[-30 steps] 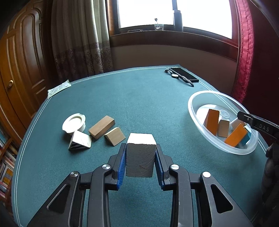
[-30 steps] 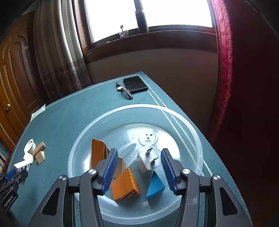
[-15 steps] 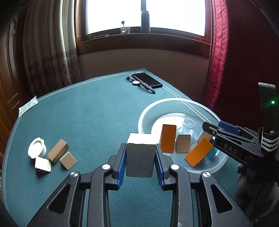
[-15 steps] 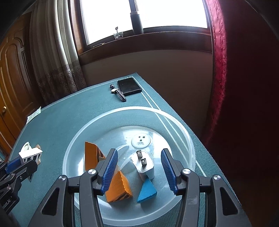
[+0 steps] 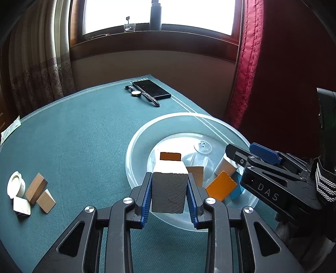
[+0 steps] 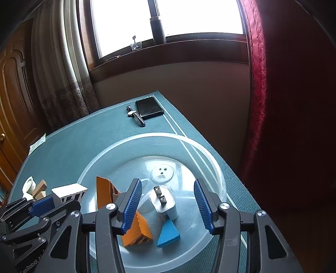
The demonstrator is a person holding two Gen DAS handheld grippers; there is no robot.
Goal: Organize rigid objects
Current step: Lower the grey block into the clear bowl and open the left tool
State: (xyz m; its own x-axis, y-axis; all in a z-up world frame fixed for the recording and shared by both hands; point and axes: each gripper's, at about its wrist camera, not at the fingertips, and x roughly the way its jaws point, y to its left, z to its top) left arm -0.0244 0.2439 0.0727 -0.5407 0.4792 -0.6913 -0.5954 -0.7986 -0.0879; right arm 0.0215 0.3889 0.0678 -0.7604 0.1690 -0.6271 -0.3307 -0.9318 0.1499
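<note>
L gripper point(image 5: 169, 194) clamps white-topped block point(image 5: 169, 190), held over near rim of clear bowl point(image 5: 134, 145). R gripper point(image 6: 166, 206) jaws apart, nothing btwn them, above white plug point(image 6: 163, 202) in bowl w/ orange block point(image 6: 137, 232) & blue wedge point(image 6: 168, 233). Farther: phone point(image 5: 151, 89), watch point(image 5: 141, 95).

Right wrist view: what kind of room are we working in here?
Most likely a home living or dining room: a green-clothed table under a curtained window, a panelled wooden door, a phone and wristwatch.
</note>
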